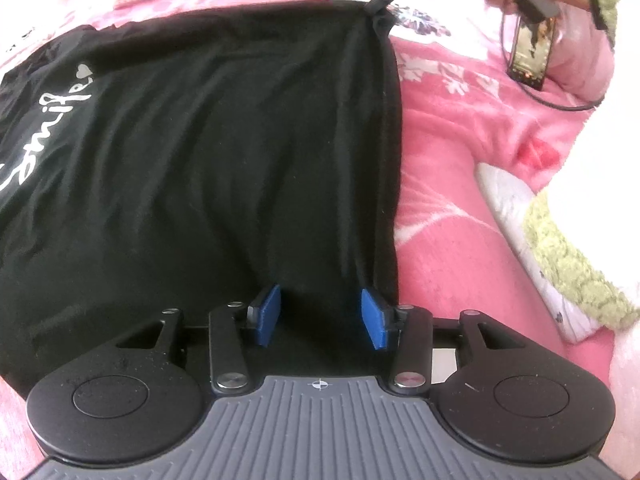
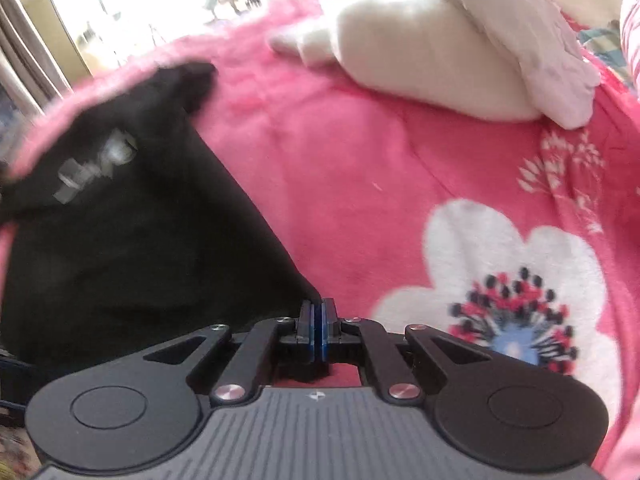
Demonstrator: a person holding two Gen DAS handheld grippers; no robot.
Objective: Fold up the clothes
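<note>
Your right gripper (image 2: 319, 330) pinches the black shirt (image 1: 208, 152) corner; left gripper (image 1: 320, 320) fingers spread over its hem. Pull hard and that corner slips.

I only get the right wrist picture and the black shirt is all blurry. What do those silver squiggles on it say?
Observer: In the left wrist view the black shirt reads "Smile" in silvery script, with a small heart above it.
Operator: Is my other gripper grabbing it too?
Observer: No. The left gripper is open, blue pads apart, with the shirt's near edge between them.
Operator: My right one looks shut. Has it got anything?
Observer: The right gripper pinches the shirt's far corner, and the cloth is pulled into a peak there.
Operator: Anything else near that corner?
Observer: A phone lies on the pink blanket, with a dark cable looping beside it.
</note>
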